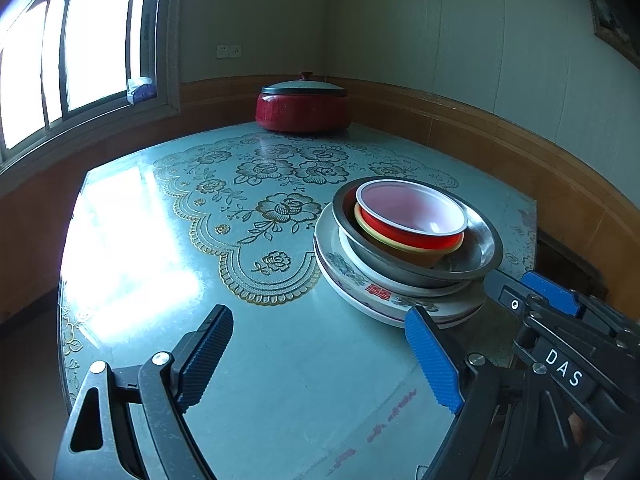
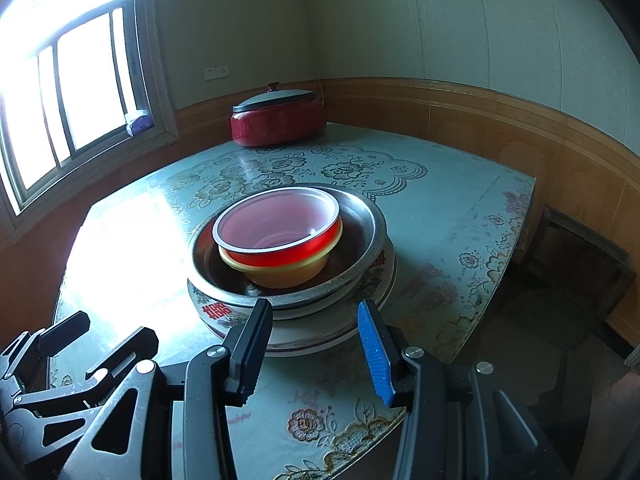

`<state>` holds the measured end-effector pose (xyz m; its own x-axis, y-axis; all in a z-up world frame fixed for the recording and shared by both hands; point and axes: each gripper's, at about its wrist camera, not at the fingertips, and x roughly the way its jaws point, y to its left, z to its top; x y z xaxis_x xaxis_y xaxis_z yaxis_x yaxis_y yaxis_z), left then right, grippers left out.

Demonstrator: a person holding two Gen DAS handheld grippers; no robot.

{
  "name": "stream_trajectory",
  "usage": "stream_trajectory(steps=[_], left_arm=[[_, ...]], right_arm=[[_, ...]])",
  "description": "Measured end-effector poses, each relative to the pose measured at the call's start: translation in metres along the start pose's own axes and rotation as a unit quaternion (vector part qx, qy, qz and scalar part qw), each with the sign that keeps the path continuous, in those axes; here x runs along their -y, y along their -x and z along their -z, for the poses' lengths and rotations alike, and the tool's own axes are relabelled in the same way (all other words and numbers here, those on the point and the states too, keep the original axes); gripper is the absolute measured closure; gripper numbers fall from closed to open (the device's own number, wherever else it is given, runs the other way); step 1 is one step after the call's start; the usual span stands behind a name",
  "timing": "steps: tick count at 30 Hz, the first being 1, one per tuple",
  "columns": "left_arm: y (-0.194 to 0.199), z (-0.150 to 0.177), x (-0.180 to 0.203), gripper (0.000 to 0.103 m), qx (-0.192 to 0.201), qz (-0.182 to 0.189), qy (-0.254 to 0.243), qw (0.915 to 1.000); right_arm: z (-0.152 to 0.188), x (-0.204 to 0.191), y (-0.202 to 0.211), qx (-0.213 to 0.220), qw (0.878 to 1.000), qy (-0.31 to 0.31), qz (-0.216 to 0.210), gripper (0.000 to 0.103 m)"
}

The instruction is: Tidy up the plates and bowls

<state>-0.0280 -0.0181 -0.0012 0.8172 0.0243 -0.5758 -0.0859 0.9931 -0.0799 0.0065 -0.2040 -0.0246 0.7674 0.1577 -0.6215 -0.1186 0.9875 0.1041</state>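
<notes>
Both claws, left claw (image 1: 320,356) and right claw (image 2: 314,352), are held open and empty; the nested stack (image 2: 288,256), probably heavy and fragile, is best gripped at the bottom plate's rim (image 2: 320,344).

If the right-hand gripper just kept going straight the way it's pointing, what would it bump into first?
Most likely the near edge of the stacked plates, sitting right ahead between the open fingers of the right gripper. The metal bowl rests just above. Depth is hard to judge through the fisheye, so it might catch that rim instead.
</notes>
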Motion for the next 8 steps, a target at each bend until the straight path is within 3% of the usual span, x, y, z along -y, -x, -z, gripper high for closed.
stream_trajectory(steps=[8], left_arm=[[-0.0036, -0.0022, 0.0026, 0.015, 0.005, 0.024, 0.004, 0.9997]], right_arm=[[0.0003, 0.0057, 0.0005, 0.0, 1.0, 0.001, 0.006, 0.058]])
